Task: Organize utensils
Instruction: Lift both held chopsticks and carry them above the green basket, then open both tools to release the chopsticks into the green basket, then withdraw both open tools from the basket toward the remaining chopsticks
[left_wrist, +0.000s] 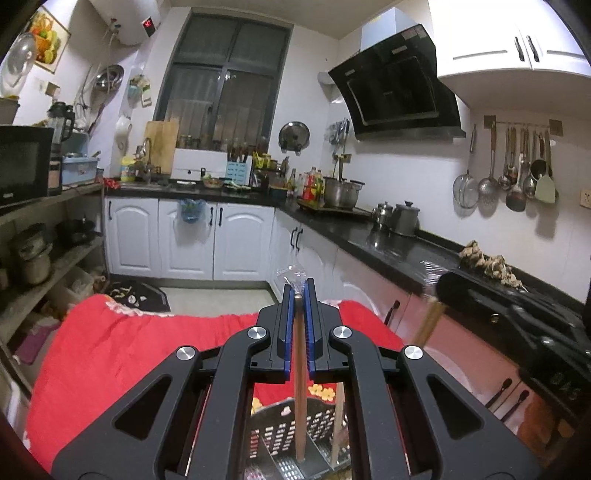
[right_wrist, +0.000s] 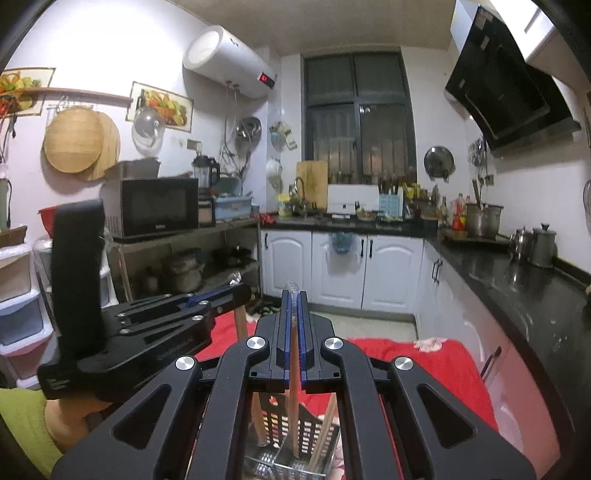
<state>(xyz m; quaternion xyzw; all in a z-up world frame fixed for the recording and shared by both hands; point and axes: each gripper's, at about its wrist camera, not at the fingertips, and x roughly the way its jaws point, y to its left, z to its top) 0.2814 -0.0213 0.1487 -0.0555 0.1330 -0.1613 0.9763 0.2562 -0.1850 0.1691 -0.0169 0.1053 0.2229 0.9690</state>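
My left gripper (left_wrist: 300, 295) is shut on a brown wooden chopstick (left_wrist: 300, 391) that hangs straight down into a perforated black and metal utensil basket (left_wrist: 314, 424). Clear plastic wrap (left_wrist: 291, 275) sticks up at its tips. My right gripper (right_wrist: 293, 299) is shut on another wooden chopstick (right_wrist: 293, 402), whose lower end stands inside the same basket (right_wrist: 295, 439). Two more wooden sticks (right_wrist: 325, 432) lean in the basket. The left gripper (right_wrist: 221, 295) also shows at the left of the right wrist view, and the right gripper's body (left_wrist: 517, 314) at the right of the left wrist view.
The basket stands on a red floral cloth (left_wrist: 110, 350). A black countertop (left_wrist: 388, 243) runs along the right with pots (left_wrist: 404, 218) and white cabinets below. A shelf with a microwave (right_wrist: 159, 206) stands on the left.
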